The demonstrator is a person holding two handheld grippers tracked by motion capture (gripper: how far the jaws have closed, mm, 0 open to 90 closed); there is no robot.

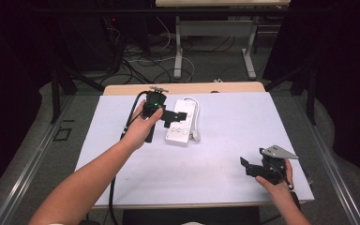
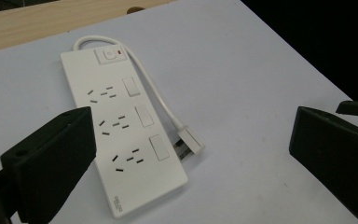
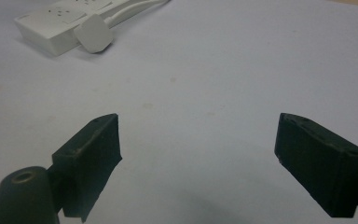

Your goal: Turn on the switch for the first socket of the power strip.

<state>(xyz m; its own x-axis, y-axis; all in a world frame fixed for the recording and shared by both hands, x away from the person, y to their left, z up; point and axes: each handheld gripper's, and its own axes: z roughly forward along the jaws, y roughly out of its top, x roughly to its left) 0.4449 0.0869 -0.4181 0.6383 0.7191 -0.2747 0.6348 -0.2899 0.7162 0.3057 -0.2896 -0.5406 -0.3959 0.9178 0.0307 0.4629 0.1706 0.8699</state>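
The step in hand looks like the approach to the white power strip, which lies on the counter just left of centre in the high view, its plug resting against its right edge. The left gripper hovers over the strip with its fingers spread wide, holding nothing. Next it likely needs to descend and straddle the strip or its plug. The right gripper waits at lower right, fingers wide apart and empty.
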